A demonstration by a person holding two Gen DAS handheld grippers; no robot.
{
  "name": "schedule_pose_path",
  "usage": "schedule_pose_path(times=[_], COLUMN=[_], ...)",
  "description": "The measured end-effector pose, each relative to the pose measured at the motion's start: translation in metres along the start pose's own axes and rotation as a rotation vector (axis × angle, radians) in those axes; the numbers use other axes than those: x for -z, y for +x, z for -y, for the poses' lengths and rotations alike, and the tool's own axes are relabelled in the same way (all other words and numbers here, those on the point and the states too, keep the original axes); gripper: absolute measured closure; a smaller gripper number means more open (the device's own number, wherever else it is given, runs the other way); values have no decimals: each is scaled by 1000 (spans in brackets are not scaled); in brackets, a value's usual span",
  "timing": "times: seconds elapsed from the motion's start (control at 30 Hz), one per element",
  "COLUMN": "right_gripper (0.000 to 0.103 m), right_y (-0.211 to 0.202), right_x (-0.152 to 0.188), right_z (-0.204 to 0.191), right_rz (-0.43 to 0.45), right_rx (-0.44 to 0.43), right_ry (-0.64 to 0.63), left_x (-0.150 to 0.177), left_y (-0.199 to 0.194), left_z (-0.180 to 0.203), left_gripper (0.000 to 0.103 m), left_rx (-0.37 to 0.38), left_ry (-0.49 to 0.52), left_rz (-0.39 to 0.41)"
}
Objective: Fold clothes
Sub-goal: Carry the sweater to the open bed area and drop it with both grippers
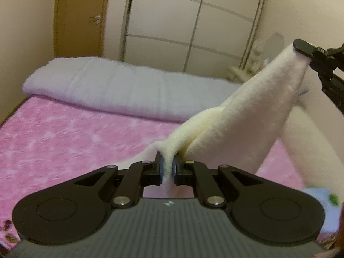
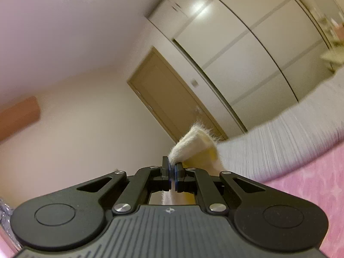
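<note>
A fluffy cream-white garment (image 1: pixel 247 116) hangs in the air above the pink bed (image 1: pixel 64 142), stretched between both grippers. My left gripper (image 1: pixel 168 167) is shut on its lower bunched edge. The right gripper (image 1: pixel 301 50) shows at the upper right of the left wrist view, pinching the garment's raised end. In the right wrist view my right gripper (image 2: pixel 172 167) is shut on a fuzzy corner of the garment (image 2: pixel 193 143), which sticks out past the fingertips; the camera tilts up toward the ceiling. The rest of the cloth is hidden there.
A rolled lilac-grey quilt (image 1: pixel 120 88) lies across the far end of the bed. Behind it stand a white sliding wardrobe (image 1: pixel 189 28) and a wooden door (image 1: pixel 79 19). A pale item with green print (image 1: pixel 326 202) lies at the right edge.
</note>
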State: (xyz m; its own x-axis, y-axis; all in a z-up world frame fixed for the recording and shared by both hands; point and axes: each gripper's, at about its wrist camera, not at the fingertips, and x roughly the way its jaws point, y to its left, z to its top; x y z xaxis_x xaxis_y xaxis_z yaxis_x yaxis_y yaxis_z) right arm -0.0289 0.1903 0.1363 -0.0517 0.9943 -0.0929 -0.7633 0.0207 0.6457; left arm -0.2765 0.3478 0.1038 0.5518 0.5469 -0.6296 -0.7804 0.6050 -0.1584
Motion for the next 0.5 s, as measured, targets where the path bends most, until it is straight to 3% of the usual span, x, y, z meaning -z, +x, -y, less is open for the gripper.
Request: schedule_pose_path(times=[0.13,0.23,0.33,0.37,0.4,0.5], right_gripper=[97,96,76,63,62,60], right_y=[39,65,97,106,113,104], right_x=[24,50,91,101,111,128], right_z=[-8,-11,-22,-23,-25,-25], right_rz=[-100,-224,-433,-488,-537,-576], right_rx=[112,204,313,351,382,375], right_ry=[9,-15,-76,-102,-123,-122], left_x=[16,34,59,63,67,75], left_y=[23,42,48,48,48,41], left_z=[-32,-59,-75,-78,-80,-82], left_gripper=[97,96,96,96,95,95], left_rx=[-47,-96,-180,-204,-221,-256], left_ry=[-32,-43,-29,-22,-18,-18], left_rz=[-104,-190,-233,-235,-233,-230])
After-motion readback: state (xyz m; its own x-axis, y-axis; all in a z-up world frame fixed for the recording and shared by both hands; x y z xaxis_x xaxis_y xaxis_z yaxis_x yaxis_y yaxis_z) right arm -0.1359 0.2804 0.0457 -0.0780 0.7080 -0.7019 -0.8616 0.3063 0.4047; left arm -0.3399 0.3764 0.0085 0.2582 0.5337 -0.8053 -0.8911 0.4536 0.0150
